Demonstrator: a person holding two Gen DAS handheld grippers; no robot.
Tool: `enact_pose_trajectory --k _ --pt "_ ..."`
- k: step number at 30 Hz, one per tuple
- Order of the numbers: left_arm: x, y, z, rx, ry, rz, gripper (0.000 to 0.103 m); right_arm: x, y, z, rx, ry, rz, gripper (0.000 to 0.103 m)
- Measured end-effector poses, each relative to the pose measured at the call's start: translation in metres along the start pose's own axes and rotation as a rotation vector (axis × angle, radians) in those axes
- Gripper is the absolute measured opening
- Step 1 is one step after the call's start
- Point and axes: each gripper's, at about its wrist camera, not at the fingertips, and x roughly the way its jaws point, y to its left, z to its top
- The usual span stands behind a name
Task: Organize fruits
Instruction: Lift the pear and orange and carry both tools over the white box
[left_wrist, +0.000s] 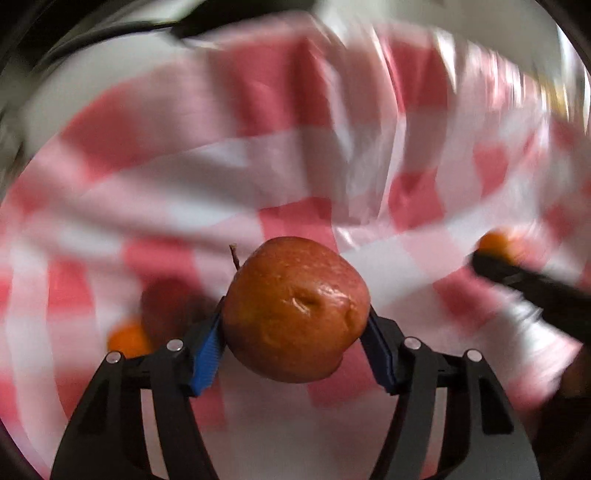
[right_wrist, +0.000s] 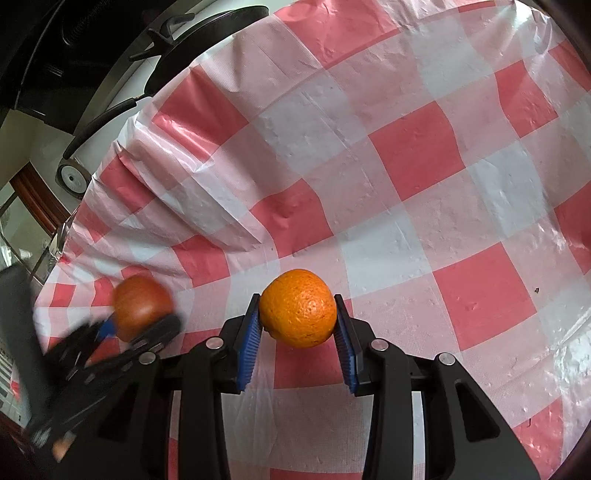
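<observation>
Presently, an apple (left_wrist: 295, 310) is clamped between the left gripper's (left_wrist: 293, 334) pads, above the checked cloth (left_wrist: 258, 166). An orange (right_wrist: 298, 308) is gripped in the right gripper (right_wrist: 298, 334), over the same cloth. Two blurred fruits (left_wrist: 147, 325) are seen loose behind. No bowl or basket is visible; sorting is judged barely begun.
</observation>
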Motion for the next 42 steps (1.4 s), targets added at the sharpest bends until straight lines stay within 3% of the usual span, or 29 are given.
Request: enact_pose_trajectory --k 1,3,6,11,21,29,35,38,42 --pt "-0.02 0.007 -0.017 -0.11 -0.037 -0.01 0.066 0.0 0.0 0.0 0.0 0.0 0.001 0.037" --pt "-0.05 0.008 -0.045 -0.225 -0.084 -0.003 0.066 0.0 0.0 0.0 0.001 -0.001 -0.001 0.037" --pt "-0.087 0.01 -0.086 -0.306 -0.124 0.016 0.066 0.0 0.0 0.0 0.001 -0.001 -0.001 0.037" --pt "-0.128 0.013 -0.121 -0.427 -0.186 0.051 0.066 -0.001 0.0 0.0 0.001 -0.001 0.0 0.037" --pt "-0.126 0.049 -0.143 -0.67 -0.233 -0.083 0.066 -0.002 -0.001 -0.001 0.002 -0.002 0.001 0.037" --pt "-0.123 0.055 -0.142 -0.698 -0.252 -0.121 0.066 0.001 -0.001 0.0 0.012 0.003 -0.023 0.037" --pt "-0.125 0.055 -0.144 -0.726 -0.236 -0.093 0.066 0.005 0.001 0.0 0.004 0.028 -0.019 0.037" --pt "-0.14 0.054 -0.163 -0.771 -0.194 -0.101 0.066 -0.005 0.005 -0.009 -0.034 0.04 -0.025 0.037" --pt "-0.183 0.048 -0.2 -0.713 -0.196 -0.037 0.066 -0.034 0.025 -0.045 -0.097 0.062 0.011 0.038"
